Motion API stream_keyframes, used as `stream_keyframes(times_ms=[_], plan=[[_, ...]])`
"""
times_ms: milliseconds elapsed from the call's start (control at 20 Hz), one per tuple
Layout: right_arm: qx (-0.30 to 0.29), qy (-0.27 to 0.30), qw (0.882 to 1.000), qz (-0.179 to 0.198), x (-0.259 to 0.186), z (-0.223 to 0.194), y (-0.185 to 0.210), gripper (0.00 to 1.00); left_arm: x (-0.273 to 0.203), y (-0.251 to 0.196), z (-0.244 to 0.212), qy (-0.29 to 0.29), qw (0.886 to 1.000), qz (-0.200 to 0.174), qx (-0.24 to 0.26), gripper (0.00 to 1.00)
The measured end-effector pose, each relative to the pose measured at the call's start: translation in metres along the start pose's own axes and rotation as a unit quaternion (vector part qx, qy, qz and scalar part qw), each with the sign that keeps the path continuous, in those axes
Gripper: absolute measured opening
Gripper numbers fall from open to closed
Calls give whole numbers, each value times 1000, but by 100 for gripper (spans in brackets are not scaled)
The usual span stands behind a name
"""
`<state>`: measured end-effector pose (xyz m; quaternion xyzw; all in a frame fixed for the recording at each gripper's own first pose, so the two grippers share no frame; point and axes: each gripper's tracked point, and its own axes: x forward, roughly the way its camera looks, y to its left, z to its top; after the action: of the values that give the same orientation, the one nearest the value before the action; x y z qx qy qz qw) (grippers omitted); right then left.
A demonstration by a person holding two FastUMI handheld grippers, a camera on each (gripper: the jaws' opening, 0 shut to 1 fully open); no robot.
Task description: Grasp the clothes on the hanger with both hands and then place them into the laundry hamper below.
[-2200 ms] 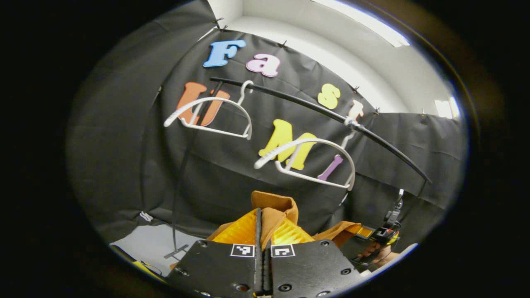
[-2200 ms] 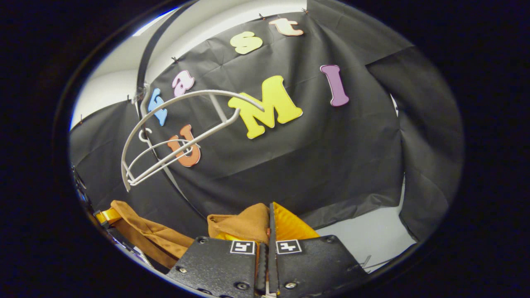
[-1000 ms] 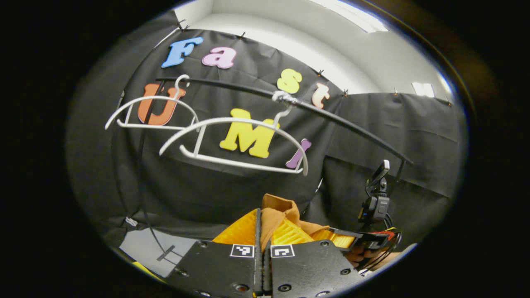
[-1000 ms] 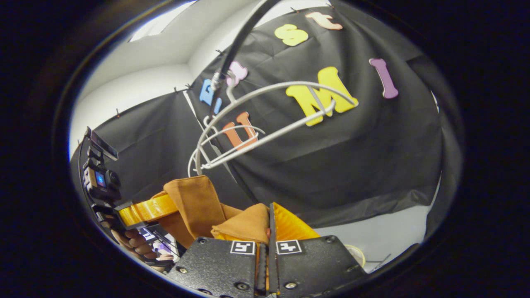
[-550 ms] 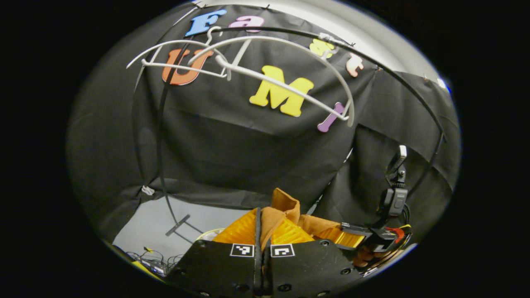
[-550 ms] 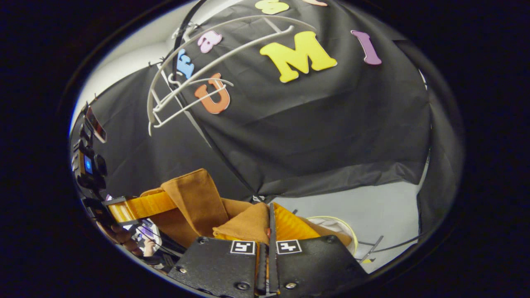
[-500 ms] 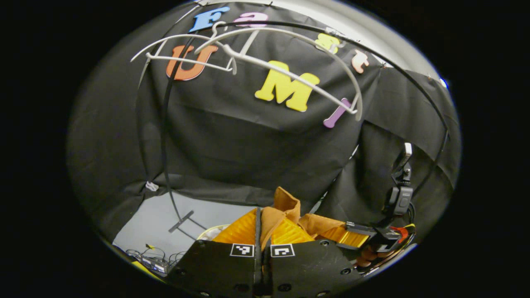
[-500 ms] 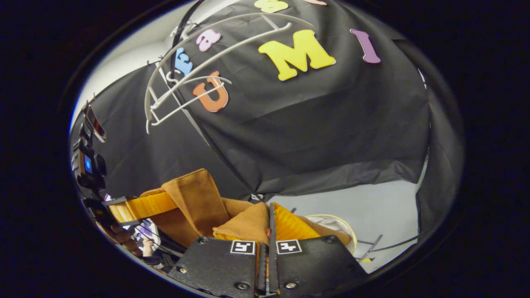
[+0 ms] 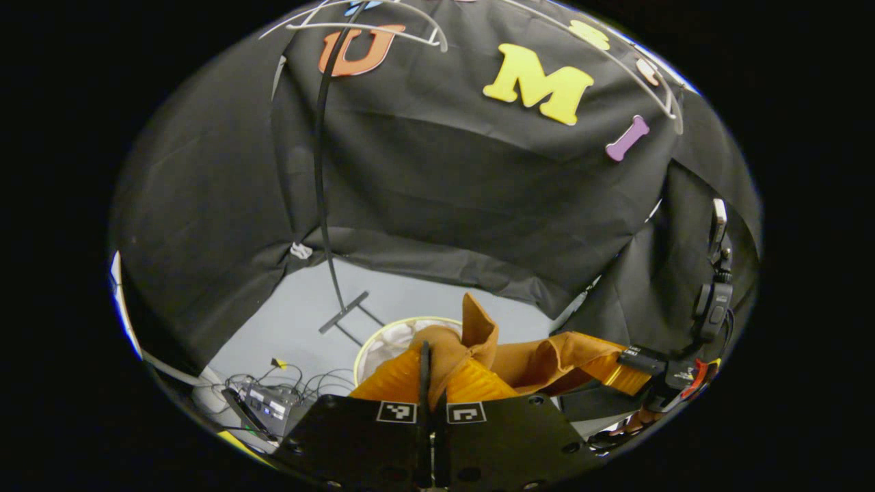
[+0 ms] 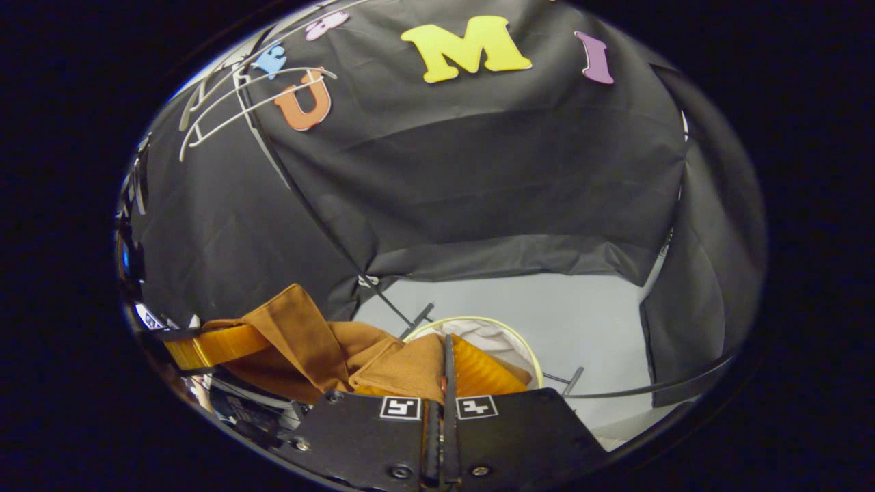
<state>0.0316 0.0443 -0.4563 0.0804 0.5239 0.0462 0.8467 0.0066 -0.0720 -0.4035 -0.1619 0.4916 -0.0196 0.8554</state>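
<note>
In the left gripper view, the left gripper (image 9: 432, 372) pinches a fold of the brown cloth (image 9: 478, 342) between its two orange fingers (image 9: 393, 379). The fingers are pressed tight together with the cloth squeezed in the middle. A bit of the cloth sticks up above the fingertips. The rest of it runs off to the right side, to the right gripper (image 9: 618, 372), which is held by a hand (image 9: 625, 427) at the edge of the view.

In the right gripper view, the right gripper (image 10: 444, 369) also pinches the brown cloth (image 10: 307, 342). Its orange fingers (image 10: 482, 372) are closed tight on a fold. The cloth stretches away to the left side, to the left gripper (image 10: 205, 345). So the cloth hangs between the two grippers, off the hangers.

Just past the fingers and lower down is the laundry hamper (image 9: 372, 338). It is round with a pale yellow rim (image 10: 478, 320), and something white lies inside it. It stands on the grey floor (image 10: 581, 321), beside the foot of a black rack pole (image 9: 320, 171). The cloth is above the hamper, not in it.

High up, two white hangers (image 10: 232, 102) hang bare on the rack. Some wires and a small box (image 9: 263, 400) lie on the floor at the left of the left gripper view.
</note>
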Motion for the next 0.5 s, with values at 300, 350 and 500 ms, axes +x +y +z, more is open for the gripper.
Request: stream_keyframes(times_ms=[300, 350, 500], plan=[[-12, 36, 998, -47, -2, -10, -24, 14, -9, 0, 0, -6, 999, 37, -11, 54], [-20, 29, 998, -45, -5, -7, -27, 23, -14, -2, -4, -4, 999, 40, -13, 60], [-44, 9, 998, -42, -20, -1, -30, 46, -26, -3, -21, -2, 999, 47, -18, 71]])
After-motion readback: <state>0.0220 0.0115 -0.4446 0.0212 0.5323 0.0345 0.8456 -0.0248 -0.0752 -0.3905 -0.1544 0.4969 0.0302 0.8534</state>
